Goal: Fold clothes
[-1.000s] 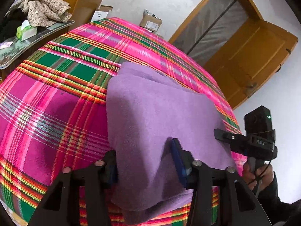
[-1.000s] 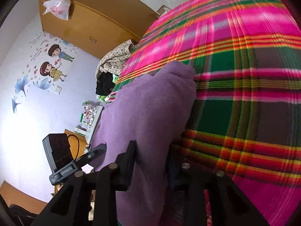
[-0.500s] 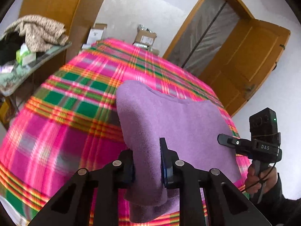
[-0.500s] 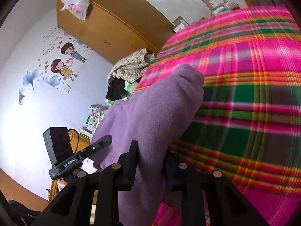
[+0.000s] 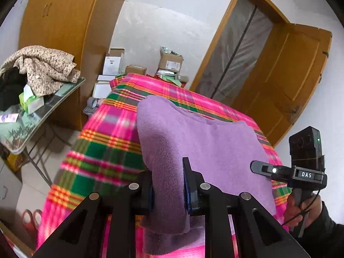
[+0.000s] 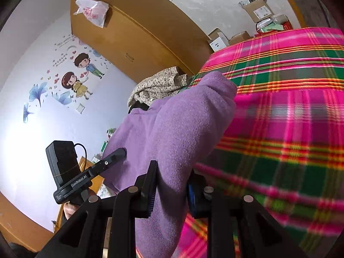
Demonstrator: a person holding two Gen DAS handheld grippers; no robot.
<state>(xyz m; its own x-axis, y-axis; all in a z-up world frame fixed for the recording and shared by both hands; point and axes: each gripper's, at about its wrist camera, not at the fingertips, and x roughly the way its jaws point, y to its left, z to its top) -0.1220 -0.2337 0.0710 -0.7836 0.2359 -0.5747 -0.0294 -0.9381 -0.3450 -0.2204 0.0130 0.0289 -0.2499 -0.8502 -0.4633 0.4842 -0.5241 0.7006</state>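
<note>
Left wrist view: my left gripper (image 5: 167, 185) is clamped on a bunched edge of the purple fleece garment (image 5: 204, 142), the cloth pinched between both pads and hanging below them. Right wrist view: my right gripper (image 6: 172, 185) pinches the same garment (image 6: 172, 129) at its other near corner — jaws narrow, fabric filling the gap. Each tool shows in the other's view, so I judge the two grips to sit along one edge.

The garment drapes from my grippers down toward the pink-and-green plaid cloth (image 5: 103, 154) covering the table; its far end seems to rest there, though I cannot tell exactly where contact begins.

Progress, as I judge it: the edge is taken up and raised — the fold itself is not yet laid. Left to do: carry this edge over, set it down, smooth, release.
</note>
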